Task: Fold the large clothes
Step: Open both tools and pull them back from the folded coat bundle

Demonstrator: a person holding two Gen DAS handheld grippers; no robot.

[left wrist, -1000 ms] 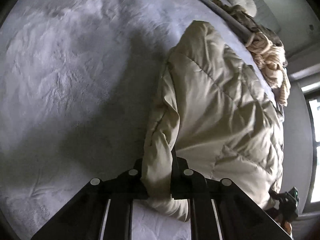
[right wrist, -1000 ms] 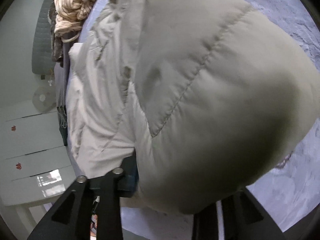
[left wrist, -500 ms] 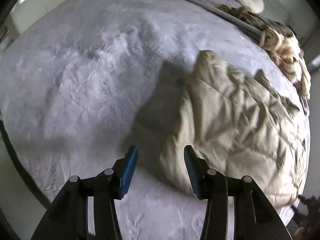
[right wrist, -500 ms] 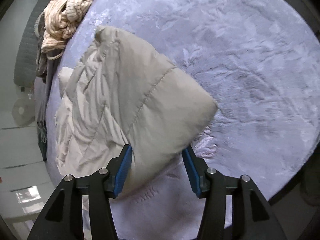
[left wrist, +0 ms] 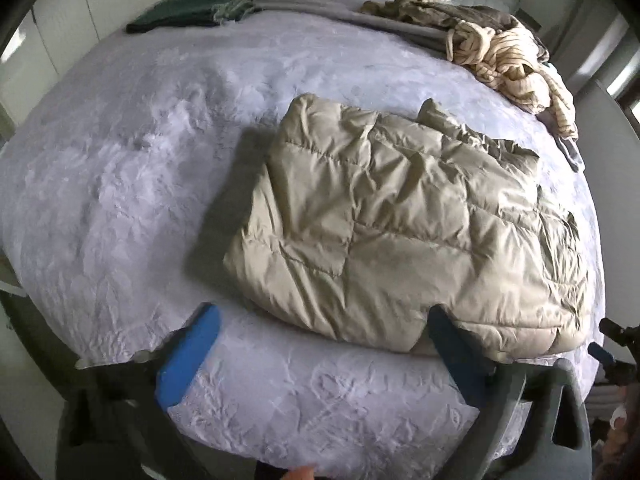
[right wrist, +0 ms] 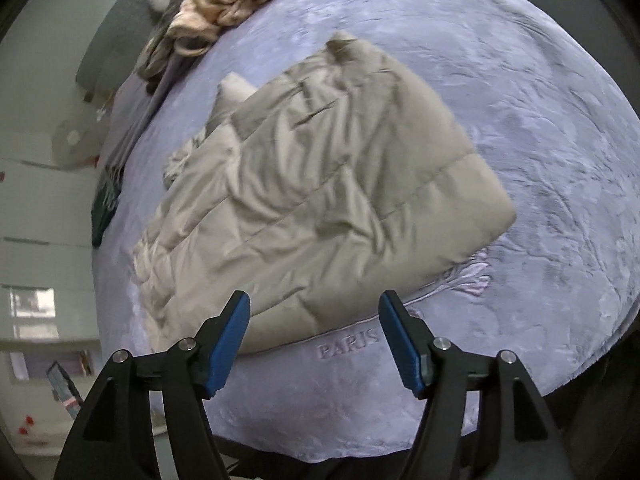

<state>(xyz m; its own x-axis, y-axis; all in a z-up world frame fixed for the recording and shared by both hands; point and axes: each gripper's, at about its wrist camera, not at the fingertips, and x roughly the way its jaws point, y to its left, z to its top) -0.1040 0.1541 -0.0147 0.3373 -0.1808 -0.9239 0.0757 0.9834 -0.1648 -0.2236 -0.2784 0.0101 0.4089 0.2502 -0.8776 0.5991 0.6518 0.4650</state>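
While the folded beige jacket (left wrist: 400, 220) lies flat on the lavender bed (left wrist: 120, 168), the left tongs (left wrist: 320, 356) are seen opening, nothing gripped, at its six-o'clock edge. The right tongs (right wrist: 314, 340) are likewise opening and empty. A striped garment heap (left wrist: 508, 56) is seen at one o'clock.
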